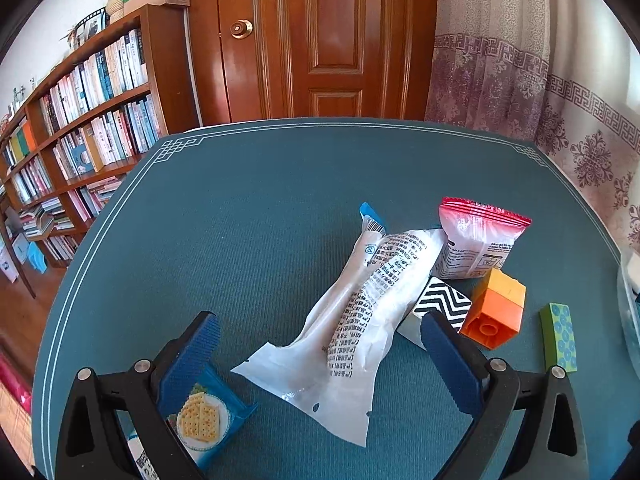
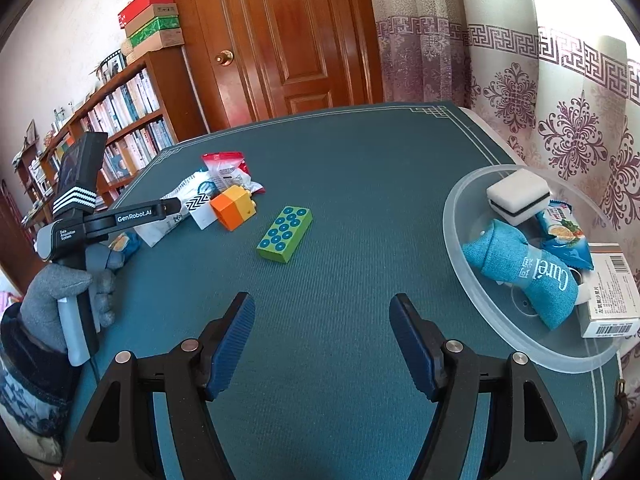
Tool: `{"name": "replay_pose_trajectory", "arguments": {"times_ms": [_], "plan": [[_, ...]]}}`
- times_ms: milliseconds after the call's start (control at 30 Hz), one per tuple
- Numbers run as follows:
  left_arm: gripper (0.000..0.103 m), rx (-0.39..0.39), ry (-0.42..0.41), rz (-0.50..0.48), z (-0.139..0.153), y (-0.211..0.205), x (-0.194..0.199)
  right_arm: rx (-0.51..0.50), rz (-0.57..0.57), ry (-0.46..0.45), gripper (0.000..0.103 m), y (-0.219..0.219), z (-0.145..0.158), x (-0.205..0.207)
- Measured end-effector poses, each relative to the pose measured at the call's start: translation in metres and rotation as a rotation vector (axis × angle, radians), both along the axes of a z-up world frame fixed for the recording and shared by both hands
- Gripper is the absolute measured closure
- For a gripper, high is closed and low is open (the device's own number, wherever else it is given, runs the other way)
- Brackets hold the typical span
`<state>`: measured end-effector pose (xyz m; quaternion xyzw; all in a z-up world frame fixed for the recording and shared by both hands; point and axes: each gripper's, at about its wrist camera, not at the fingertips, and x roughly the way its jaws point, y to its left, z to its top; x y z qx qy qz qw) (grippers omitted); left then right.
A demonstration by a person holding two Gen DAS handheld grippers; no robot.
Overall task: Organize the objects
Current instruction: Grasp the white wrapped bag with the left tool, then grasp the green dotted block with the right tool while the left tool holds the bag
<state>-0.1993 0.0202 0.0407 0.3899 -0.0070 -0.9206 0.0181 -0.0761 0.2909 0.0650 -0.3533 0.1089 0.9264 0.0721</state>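
My left gripper (image 1: 320, 326) is open over the teal table mat (image 1: 240, 220), its jaws standing on either side of a long white printed packet (image 1: 360, 312) without touching it. A blue cracker packet (image 1: 204, 420) lies under the left finger. Behind the white packet are a pink snack packet (image 1: 476, 240), a zigzag block (image 1: 440, 300) and an orange block (image 1: 496, 312). My right gripper (image 2: 323, 301) is open with only bare mat between its fingers. A green block with blue dots (image 2: 285, 234) lies ahead of it.
A clear plastic bowl (image 2: 520, 344) at the right holds a white sponge (image 2: 518, 196), a blue cloth pouch (image 2: 520, 276), a blue snack packet (image 2: 564, 240) and a white box (image 2: 612, 292). A gloved hand (image 2: 60, 284) grips the left tool. Bookshelf, door and curtain stand behind the table.
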Motion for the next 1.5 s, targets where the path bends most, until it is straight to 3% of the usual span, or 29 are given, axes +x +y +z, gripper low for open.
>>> {"name": "replay_pose_trajectory", "arguments": {"times_ms": [133,300,500,1067,1267,1500], "plan": [[0.003,-0.020,-0.009,-0.020,-0.003,0.004,-0.010,0.000,0.017,-0.022,0.032,-0.003,-0.005,-0.007],[0.037,0.000,-0.067,-0.047,-0.014,0.007,-0.023,0.003,0.039,-0.047,0.032,-0.008,-0.010,-0.016],[0.055,0.023,-0.045,-0.060,-0.012,0.008,-0.018,-0.017,0.054,-0.071,0.032,-0.009,-0.015,-0.032],[0.056,0.104,0.077,-0.012,0.020,-0.009,0.004,0.017,0.066,-0.085,0.033,-0.024,-0.022,-0.108],[0.056,0.110,0.074,-0.007,0.020,-0.009,0.005,0.071,0.058,-0.112,0.051,-0.029,-0.032,-0.132],[0.056,0.111,0.075,-0.019,0.021,-0.005,0.008,0.117,0.042,-0.120,0.068,-0.031,-0.036,-0.132]]}}
